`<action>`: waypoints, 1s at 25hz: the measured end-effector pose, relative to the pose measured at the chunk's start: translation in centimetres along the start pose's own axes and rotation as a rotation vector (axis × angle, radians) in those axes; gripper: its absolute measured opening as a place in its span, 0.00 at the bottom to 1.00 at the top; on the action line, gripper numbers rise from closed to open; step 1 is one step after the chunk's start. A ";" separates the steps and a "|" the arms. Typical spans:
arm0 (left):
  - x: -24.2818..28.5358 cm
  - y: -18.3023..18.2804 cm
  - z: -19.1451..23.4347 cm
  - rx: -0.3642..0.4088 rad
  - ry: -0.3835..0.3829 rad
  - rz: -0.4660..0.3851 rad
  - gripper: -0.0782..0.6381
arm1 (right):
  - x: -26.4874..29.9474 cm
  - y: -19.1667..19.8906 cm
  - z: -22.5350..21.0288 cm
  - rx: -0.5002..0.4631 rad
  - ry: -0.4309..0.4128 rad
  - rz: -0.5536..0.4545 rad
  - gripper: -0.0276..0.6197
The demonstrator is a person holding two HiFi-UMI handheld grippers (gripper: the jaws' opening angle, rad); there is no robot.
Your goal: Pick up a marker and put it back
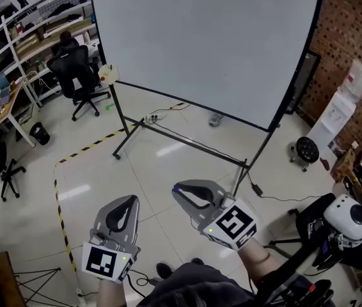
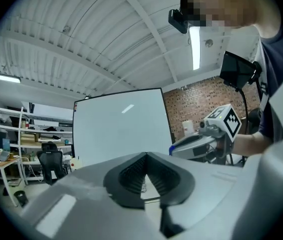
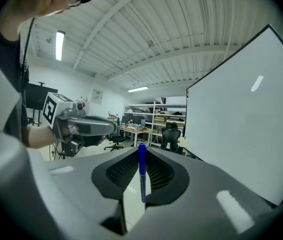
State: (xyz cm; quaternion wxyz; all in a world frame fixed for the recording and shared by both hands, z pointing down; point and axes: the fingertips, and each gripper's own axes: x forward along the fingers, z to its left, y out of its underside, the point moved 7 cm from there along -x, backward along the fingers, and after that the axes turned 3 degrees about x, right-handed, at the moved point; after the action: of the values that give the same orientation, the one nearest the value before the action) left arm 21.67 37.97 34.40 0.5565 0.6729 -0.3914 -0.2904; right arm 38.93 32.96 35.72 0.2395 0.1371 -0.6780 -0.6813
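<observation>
A blue marker (image 3: 142, 174) stands upright between the jaws of my right gripper (image 3: 141, 151), which is shut on it. In the head view only the marker's blue tip (image 1: 176, 187) pokes out of the right gripper (image 1: 180, 190), held over the floor short of the whiteboard (image 1: 206, 37). My left gripper (image 1: 130, 201) is beside it on the left. In its own view the left gripper (image 2: 145, 155) has its jaw tips together with nothing between them. The whiteboard (image 2: 119, 129) stands ahead of the left gripper, and to the right in the right gripper view (image 3: 246, 134).
The whiteboard rests on a black stand (image 1: 187, 142) with splayed feet and a cable on the floor. An office chair (image 1: 75, 75), desks and shelves are at the left. Yellow-black tape (image 1: 62, 190) marks the floor. A water dispenser (image 1: 344, 107) and round stool (image 1: 307, 149) stand at the right.
</observation>
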 end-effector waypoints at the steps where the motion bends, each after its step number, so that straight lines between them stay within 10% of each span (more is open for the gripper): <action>1: 0.3 -0.1 -0.3 0.003 -0.001 0.003 0.11 | -0.4 0.1 -0.4 -0.005 -0.001 0.000 0.11; 25: -0.4 -0.5 0.4 -0.008 -0.099 -0.010 0.11 | 0.5 0.4 -0.8 -0.033 -0.076 0.006 0.11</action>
State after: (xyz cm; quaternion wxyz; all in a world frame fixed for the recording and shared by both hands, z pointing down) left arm 21.27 38.15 33.78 0.5376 0.6575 -0.4140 -0.3276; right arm 39.04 32.02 36.12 0.2180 0.1050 -0.6756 -0.6964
